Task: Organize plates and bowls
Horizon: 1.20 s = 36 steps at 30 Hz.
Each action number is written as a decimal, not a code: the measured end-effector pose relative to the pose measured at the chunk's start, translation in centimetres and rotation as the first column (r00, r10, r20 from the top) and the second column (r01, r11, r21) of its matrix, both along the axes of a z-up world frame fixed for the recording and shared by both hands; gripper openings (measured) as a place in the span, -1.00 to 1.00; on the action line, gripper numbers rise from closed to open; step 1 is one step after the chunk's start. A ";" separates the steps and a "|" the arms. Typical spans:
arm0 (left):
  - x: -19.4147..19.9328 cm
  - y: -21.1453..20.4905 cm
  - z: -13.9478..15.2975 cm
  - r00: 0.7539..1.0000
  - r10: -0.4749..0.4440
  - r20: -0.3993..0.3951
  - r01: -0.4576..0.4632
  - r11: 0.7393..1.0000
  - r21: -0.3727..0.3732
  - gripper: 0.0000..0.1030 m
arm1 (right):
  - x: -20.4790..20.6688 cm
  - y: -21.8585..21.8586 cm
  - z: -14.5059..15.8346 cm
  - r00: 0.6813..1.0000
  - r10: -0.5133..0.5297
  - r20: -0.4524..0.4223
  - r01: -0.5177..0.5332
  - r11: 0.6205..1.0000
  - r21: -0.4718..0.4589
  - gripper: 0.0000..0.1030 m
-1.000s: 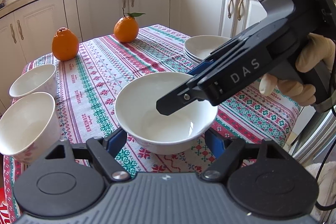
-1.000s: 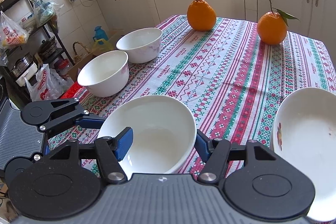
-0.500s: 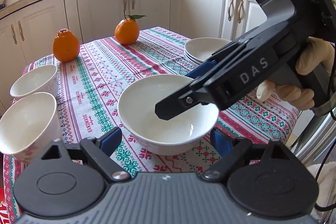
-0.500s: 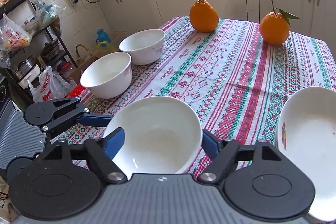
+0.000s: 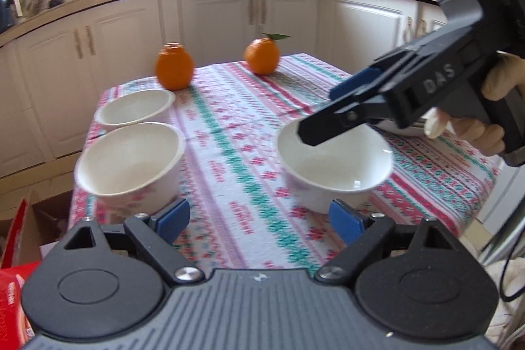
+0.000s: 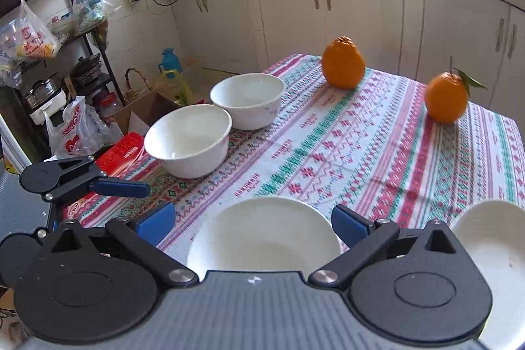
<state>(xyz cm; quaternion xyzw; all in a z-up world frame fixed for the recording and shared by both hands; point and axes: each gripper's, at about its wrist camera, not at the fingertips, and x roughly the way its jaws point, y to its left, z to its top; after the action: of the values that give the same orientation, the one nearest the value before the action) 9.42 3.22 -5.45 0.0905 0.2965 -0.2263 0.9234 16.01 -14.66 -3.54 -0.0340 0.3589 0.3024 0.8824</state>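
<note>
Both tongs stood open and held nothing. Left tongs point(image 5: 259, 220) had their blue pads spread wide over the striped cloth point(image 5: 236, 153), one pad near the base of the near-left bowl point(image 5: 129, 163) and the other just before the wide bowl point(image 5: 334, 166); whether either pad touched a bowl could not be told. Nothing lay between them but cloth.

Right tongs point(image 6: 251, 223) were opening, their pads wide on either side of the wide bowl point(image 6: 262, 235) and clear of its rim. Seen from the left wrist, the right tongs point(image 5: 331, 117) hung tilted down over that bowl's far rim, gripped by a gloved hand point(image 5: 466, 127).

That wide bowl sat upright on the counter point(image 6: 361, 153), near its front edge. To its right lay a shallow plate point(image 6: 492, 251), partly hidden by the tongs' body. Two deeper bowls stood side by side at the counter's left edge: the near-left one and, just behind it, the far bowl point(image 6: 247, 99); from the right wrist their rims looked to be touching or almost so. Two oranges point(image 6: 343, 66) rested at the far end, well apart from each other, the right one with a leaf.
</note>
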 end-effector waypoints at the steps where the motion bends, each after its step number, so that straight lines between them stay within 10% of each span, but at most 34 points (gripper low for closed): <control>1: 0.2 0.5 0.0 1.000 0.026 0.004 -0.026 1.000 -0.003 0.78 | 0.2 0.5 0.1 1.000 0.010 0.001 -0.010 1.000 -0.004 1.00; 13: 2.9 4.8 -0.8 0.976 0.217 0.026 -0.218 0.976 0.007 0.78 | 2.9 5.6 1.4 0.992 0.123 -0.005 -0.123 0.992 -0.040 0.99; 36: 6.2 6.0 -1.9 0.978 0.208 0.033 -0.208 0.978 -0.001 0.73 | 10.5 11.7 -1.1 0.966 0.236 -0.107 -0.244 0.967 -0.069 0.85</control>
<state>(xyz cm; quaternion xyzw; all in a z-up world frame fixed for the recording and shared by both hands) 15.59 9.26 -7.36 0.0641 0.2895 -0.1267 0.9466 26.46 -3.00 -4.68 -0.0984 0.4072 0.3936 0.8183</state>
